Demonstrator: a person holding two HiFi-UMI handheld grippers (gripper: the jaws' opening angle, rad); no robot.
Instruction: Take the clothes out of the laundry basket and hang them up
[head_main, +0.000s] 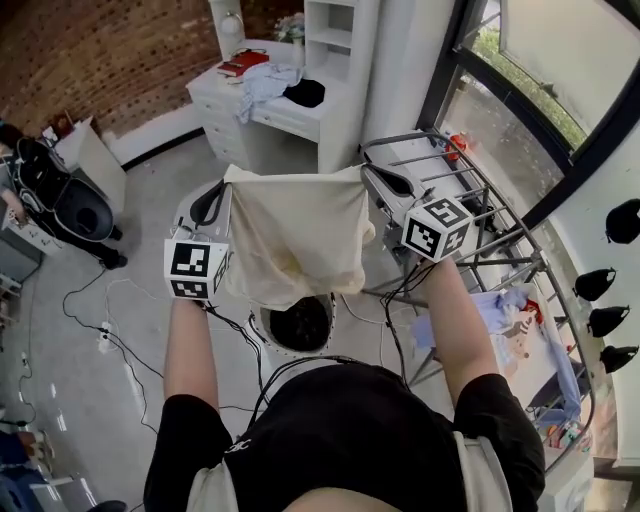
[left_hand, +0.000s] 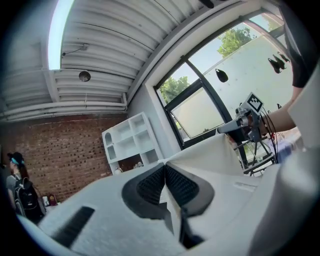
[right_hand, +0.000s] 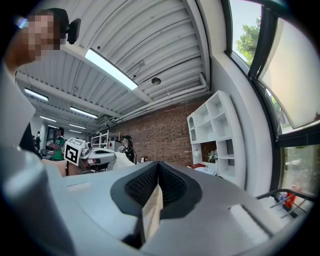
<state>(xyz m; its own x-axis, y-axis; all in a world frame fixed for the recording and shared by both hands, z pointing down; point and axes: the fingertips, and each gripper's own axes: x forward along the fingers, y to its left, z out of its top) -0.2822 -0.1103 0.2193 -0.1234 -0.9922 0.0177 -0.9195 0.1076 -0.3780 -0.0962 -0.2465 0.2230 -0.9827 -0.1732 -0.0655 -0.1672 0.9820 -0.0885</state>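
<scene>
Above the laundry basket (head_main: 262, 332), a cream cloth (head_main: 295, 235) hangs spread between the two tools. The left hand-held gripper (head_main: 224, 188) has its jaws pressed together on the cloth's upper left corner. Its own view shows the fabric edge pinched between the dark ribbed pads (left_hand: 150, 185) and running off toward the other tool. The right hand-held gripper (head_main: 372, 176) is likewise clamped on the upper right corner, with a folded strip of the cream fabric sticking out from between its closed jaws in the right gripper view. The cloth's top edge is pulled nearly straight. Its lower part sags in soft folds, the hem overlapping the basket's far rim in the head view. A metal drying rack (head_main: 500, 235) stands just to the person's right, with light blue garments (head_main: 495, 310) draped on it. Beyond the cloth, a white counter (head_main: 285, 120) carries a pale blue garment (head_main: 262, 85), a dark garment (head_main: 305, 93) and a red book (head_main: 242, 62). Cables (head_main: 110, 330) trail over the grey floor (head_main: 90, 400).
</scene>
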